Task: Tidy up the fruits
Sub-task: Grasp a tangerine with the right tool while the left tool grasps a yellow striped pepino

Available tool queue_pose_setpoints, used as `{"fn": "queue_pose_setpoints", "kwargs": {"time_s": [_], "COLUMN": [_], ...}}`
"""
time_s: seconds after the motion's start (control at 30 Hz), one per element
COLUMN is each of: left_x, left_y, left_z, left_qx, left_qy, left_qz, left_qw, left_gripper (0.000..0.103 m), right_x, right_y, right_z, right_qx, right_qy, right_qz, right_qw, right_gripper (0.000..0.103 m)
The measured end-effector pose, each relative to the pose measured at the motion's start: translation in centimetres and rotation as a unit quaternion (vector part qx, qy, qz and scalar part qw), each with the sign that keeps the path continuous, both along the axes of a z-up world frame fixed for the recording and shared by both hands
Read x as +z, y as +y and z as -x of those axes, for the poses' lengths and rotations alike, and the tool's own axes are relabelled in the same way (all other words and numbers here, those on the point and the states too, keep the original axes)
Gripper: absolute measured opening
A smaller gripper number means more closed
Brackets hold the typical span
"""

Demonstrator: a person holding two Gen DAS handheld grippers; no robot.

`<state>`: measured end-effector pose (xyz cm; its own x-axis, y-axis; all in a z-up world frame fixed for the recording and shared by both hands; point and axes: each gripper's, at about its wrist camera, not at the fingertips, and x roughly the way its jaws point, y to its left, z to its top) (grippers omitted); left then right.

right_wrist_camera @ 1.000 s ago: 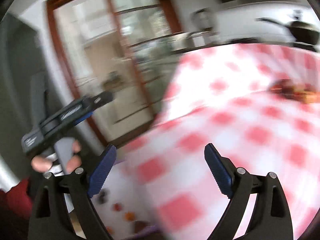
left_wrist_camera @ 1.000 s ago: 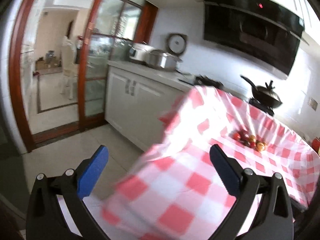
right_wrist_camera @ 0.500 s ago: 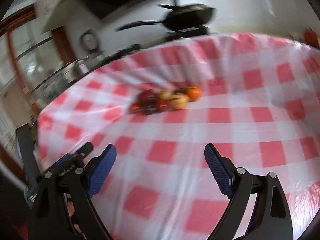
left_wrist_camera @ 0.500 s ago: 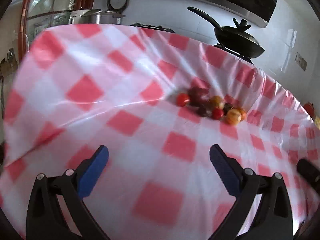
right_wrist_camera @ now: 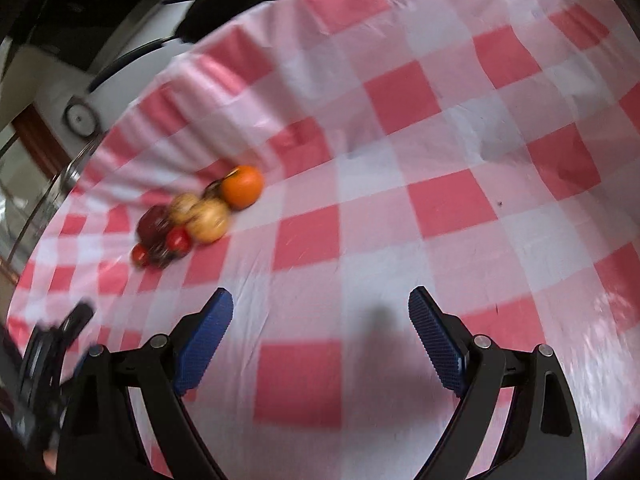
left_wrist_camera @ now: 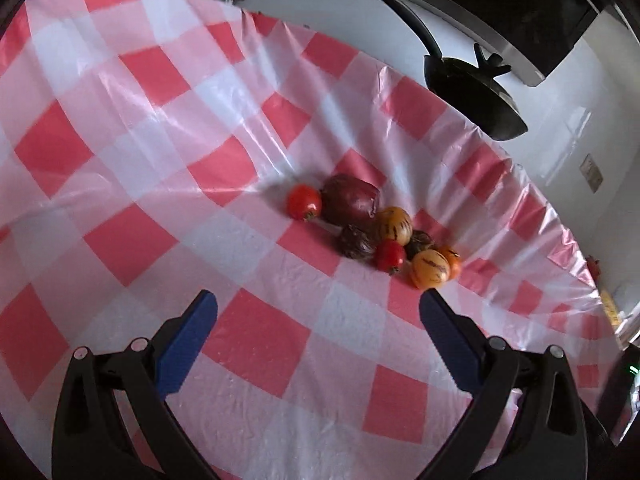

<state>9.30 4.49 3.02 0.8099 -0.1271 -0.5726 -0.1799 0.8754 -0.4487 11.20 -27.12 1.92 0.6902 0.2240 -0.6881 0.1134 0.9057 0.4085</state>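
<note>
A cluster of fruits lies on the red-and-white checked tablecloth (left_wrist_camera: pixel 256 344). In the left wrist view I see a red tomato (left_wrist_camera: pixel 303 201), a large dark red fruit (left_wrist_camera: pixel 350 199), two striped yellow fruits (left_wrist_camera: pixel 394 224) (left_wrist_camera: pixel 430 269), a dark wrinkled fruit (left_wrist_camera: pixel 356 241), a second tomato (left_wrist_camera: pixel 389 255) and part of an orange (left_wrist_camera: pixel 451 261). My left gripper (left_wrist_camera: pixel 316 300) is open, just short of the cluster, with nothing between its blue pads. The right wrist view shows the same cluster, blurred, with the orange (right_wrist_camera: pixel 242 186) at its right end. My right gripper (right_wrist_camera: pixel 320 300) is open and empty over the cloth (right_wrist_camera: pixel 440 200), right of the cluster.
A black wok with a long handle (left_wrist_camera: pixel 472 88) stands behind the table's far edge, under a dark range hood. The cloth is wrinkled and rises into folds at the far edge (left_wrist_camera: pixel 500 168). The other gripper's black body (right_wrist_camera: pixel 44 352) shows at the right view's lower left.
Both views swung from the doorway and floor onto the table. The fruit cluster has grown larger and nearer in both; the right view has tilted further down onto the cloth.
</note>
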Motion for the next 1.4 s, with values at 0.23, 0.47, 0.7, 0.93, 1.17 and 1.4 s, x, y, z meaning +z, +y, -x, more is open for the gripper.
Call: {"fn": "queue_pose_setpoints", "kwargs": {"time_s": [0.23,0.47,0.7,0.93,1.17,1.4], "left_x": [-0.8,-0.8,-0.9,-1.0,-0.9,-0.9], "left_y": [1.7,1.6,1.4,1.5,1.4,1.3], "left_z": [0.1,0.0,-0.1,-0.1,-0.1,-0.1], "left_qx": [0.007,0.005,0.001,0.0,-0.001,-0.002], "left_qy": [0.0,0.001,0.001,0.001,0.001,0.002], "left_qz": [0.059,0.06,0.055,0.056,0.05,0.049], "left_qw": [0.9982,0.9982,0.9985,0.9985,0.9987,0.9988], "left_gripper": [0.101,0.101,0.101,0.101,0.101,0.101], "right_x": [0.5,0.7,0.3,-0.1,-0.3,-0.7], "right_y": [1.7,5.0,8.3,8.0,5.3,6.9], "right_z": [-5.6,-11.1,-15.5,-15.0,-9.4,-10.8], "right_qx": [0.019,0.053,0.031,0.042,0.043,0.042], "right_qy": [-0.03,-0.02,0.042,0.045,0.052,0.038], "right_qz": [0.011,-0.003,0.037,0.031,0.064,0.129], "right_qw": [0.999,0.998,0.998,0.998,0.996,0.99], "right_gripper": [0.087,0.075,0.063,0.044,0.045,0.045]}}
